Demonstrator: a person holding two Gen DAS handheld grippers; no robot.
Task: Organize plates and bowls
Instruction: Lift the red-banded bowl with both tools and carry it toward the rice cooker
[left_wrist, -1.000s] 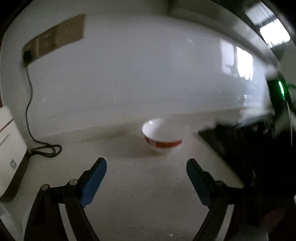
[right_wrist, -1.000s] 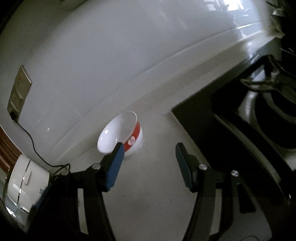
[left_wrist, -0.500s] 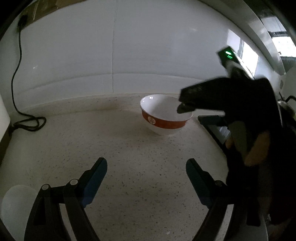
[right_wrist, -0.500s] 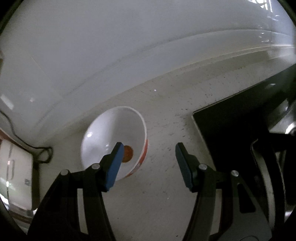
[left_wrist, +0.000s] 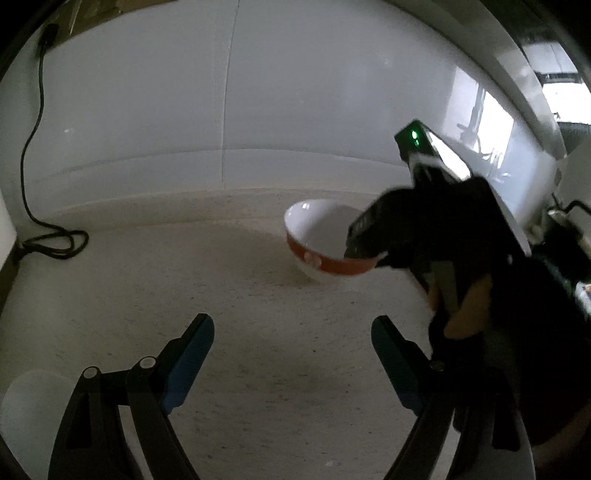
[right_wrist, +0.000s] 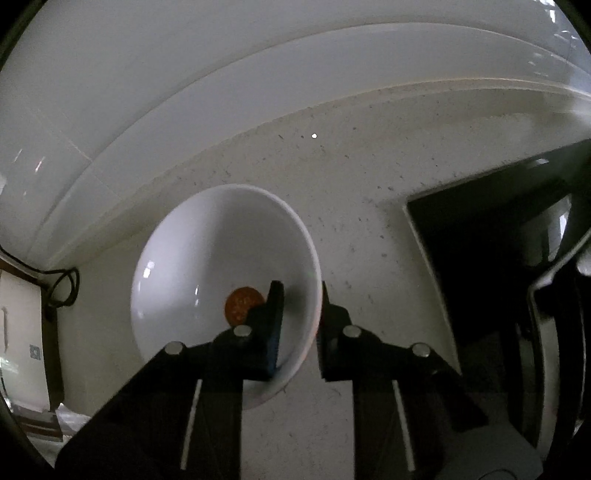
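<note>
Ahead of both your grippers runs the speckled counter (left_wrist: 258, 295), backed by a white wall (left_wrist: 295, 110), with the dark stove top (right_wrist: 480, 258) sunk into it off to the right of your right fingers. A black cord (left_wrist: 48, 243) lies coiled on the counter far to the left of your left fingers, and a pale rounded shape (left_wrist: 33, 413) shows just left of the left gripper's base; you cannot tell from here whether it is a plate or another bowl.

The one clear task item is the bowl (right_wrist: 221, 277), white inside with a red band outside and a red mark at its bottom. It sits on the counter well ahead of your left fingers and directly at your right fingertips.

Your right gripper (right_wrist: 301, 314) has its fingers drawn in tight on the bowl's near wall, one finger inside the bowl and the other outside, pinching the rim between them. Your left gripper (left_wrist: 291, 354) has its fingers spread wide with only bare counter between them.

By the look of it, you are early in the job: the bowl is gripped but its foot is on or barely off the counter. Lifting it, carrying it to wherever the dishes belong and setting it down are all ahead.
</note>
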